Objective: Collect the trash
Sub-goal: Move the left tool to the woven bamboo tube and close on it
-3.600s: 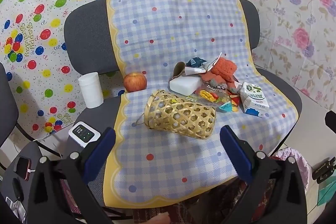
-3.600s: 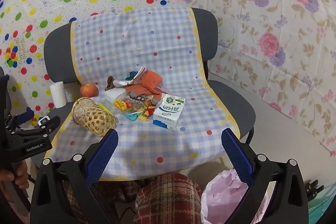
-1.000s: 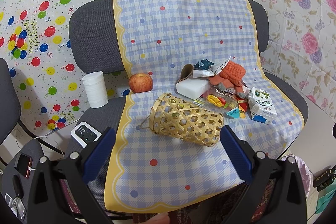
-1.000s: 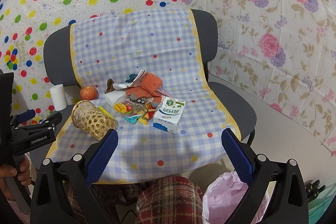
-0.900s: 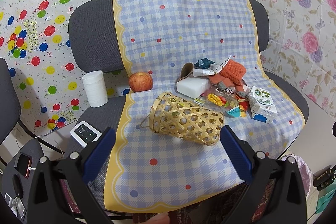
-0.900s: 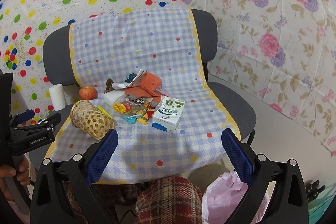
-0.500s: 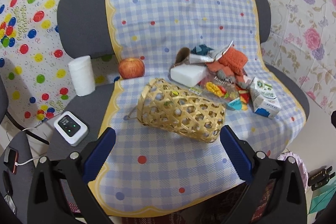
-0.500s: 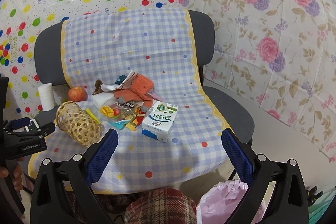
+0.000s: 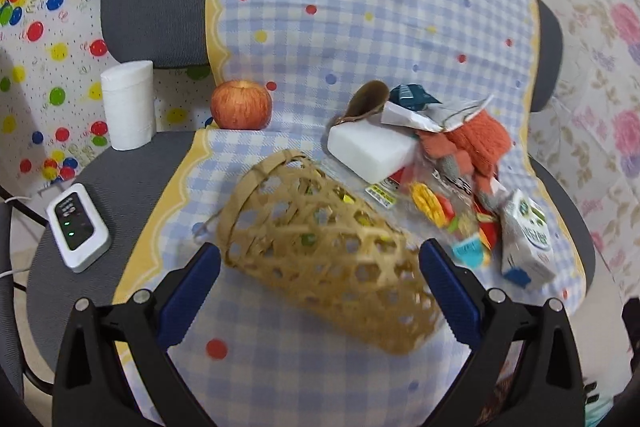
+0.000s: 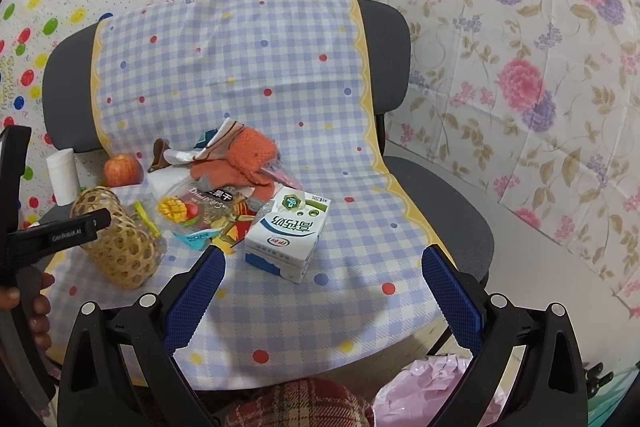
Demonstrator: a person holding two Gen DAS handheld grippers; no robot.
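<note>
A woven bamboo basket (image 9: 328, 251) lies on its side on the checked cloth of a chair seat; it also shows in the right wrist view (image 10: 116, 239). My left gripper (image 9: 320, 287) is open, its blue pads either side of the basket's near end, not touching. A trash pile sits behind: a white block (image 9: 370, 151), an orange knitted item (image 9: 480, 139), snack wrappers (image 10: 192, 211) and a milk carton (image 10: 288, 231). My right gripper (image 10: 322, 287) is open and empty, just in front of the carton.
An apple (image 9: 241, 105) and a white paper roll (image 9: 128, 105) stand at the seat's back left. A small white device (image 9: 78, 227) lies on the left chair seat. A pink trash bag (image 10: 424, 391) sits below the seat's front edge, at the right.
My left gripper has moved forward and down to the basket, which now lies between its open fingers. My right gripper has moved closer to the milk carton.
</note>
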